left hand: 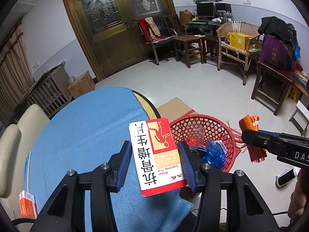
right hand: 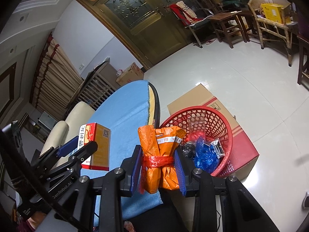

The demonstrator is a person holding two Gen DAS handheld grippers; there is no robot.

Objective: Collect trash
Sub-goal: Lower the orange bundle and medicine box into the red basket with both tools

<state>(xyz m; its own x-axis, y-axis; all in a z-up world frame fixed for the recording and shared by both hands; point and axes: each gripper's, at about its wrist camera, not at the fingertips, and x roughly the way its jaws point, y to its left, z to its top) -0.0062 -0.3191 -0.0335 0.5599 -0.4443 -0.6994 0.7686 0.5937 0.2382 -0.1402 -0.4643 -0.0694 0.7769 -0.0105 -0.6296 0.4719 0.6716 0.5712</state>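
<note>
Clamped in the left claw (left hand: 155, 161), a red-and-white medicine box (left hand: 156, 156) hangs over the desk's (left hand: 81, 127) right edge. Alongside, the right claw (right hand: 158, 166) grips an orange wrapped bundle (right hand: 161, 154) beside the red basket (right hand: 225, 121) on the floor.

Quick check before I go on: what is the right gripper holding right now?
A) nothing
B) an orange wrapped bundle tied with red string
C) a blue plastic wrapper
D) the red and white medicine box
B: in the right wrist view the right gripper is shut on the orange bundle, while the medicine box sits in the left gripper.
</note>
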